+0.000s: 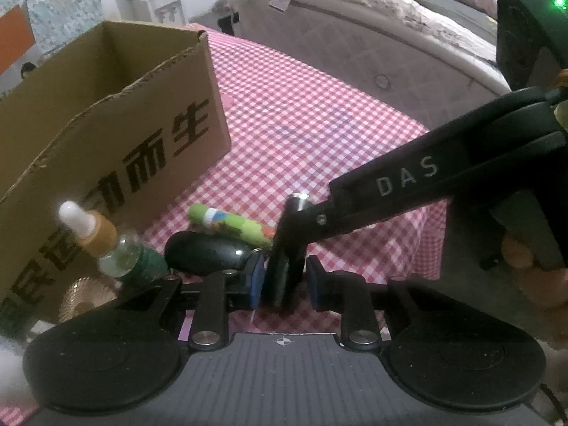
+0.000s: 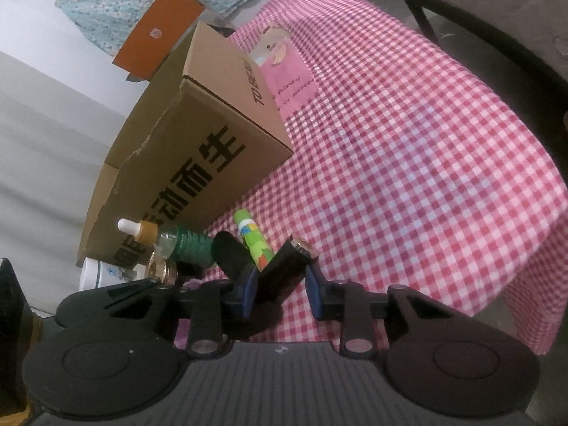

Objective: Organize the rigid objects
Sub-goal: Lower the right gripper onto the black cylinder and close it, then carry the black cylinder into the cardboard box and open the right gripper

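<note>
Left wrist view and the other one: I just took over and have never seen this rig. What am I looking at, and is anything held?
There is no robot arm: a person holds a two-finger gripper in each hand, each with a camera looking along its fingers. One picture looks out from the left gripper, the other from the right gripper; the black bar marked DAS in the left view is the right gripper's finger. On the pink checked cloth are an open cardboard box, a dropper bottle, a green tube and a black oval object. A dark flat object with a shiny end sits between both grippers' blue pads; whether either is squeezing it, I cannot tell.
</note>
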{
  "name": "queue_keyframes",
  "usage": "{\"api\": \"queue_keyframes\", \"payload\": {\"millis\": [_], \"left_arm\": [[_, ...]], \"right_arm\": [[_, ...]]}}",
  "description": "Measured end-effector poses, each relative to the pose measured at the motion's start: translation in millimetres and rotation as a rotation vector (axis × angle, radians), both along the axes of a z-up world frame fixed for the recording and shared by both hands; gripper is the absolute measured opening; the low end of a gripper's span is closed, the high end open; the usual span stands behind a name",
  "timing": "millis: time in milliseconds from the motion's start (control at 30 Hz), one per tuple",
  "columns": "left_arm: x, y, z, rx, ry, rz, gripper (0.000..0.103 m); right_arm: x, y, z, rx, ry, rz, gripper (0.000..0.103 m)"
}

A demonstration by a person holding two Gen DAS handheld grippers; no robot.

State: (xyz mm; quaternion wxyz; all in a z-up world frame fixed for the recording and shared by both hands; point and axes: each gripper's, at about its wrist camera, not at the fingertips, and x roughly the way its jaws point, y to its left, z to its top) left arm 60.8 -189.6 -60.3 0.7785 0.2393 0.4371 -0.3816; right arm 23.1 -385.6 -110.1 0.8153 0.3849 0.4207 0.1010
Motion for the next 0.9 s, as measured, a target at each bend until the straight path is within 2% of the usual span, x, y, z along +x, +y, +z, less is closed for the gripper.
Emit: {"api": "queue_keyframes", "payload": {"millis": [200,367,567,800,900], "left_arm": [[8,-9,-4,0.005,0.016,0.017,0.024],[10,-9,-2,-0.011,0.013,0.044,0.022],[0,-1,14,-0.063,-0.032,0.05,0.021],[-22,24,67,-0.176,-0.174,0.072,0.021],[-23,44,100,-0.211,-0.272,0.113,0.022]], "right_arm": [[16,2,-4,0.006,-0.005,0.008,0.032],[20,12,-2,-0.026,-0.023,0.008,0.032],[7,9,-1,0.016,-0.049,-0.025,0.028],[-19,24,58,-0.068,-0.197,-0.013,0.028],[-17,39,92,-0.115,-0.291,0.027,0.028]]}}
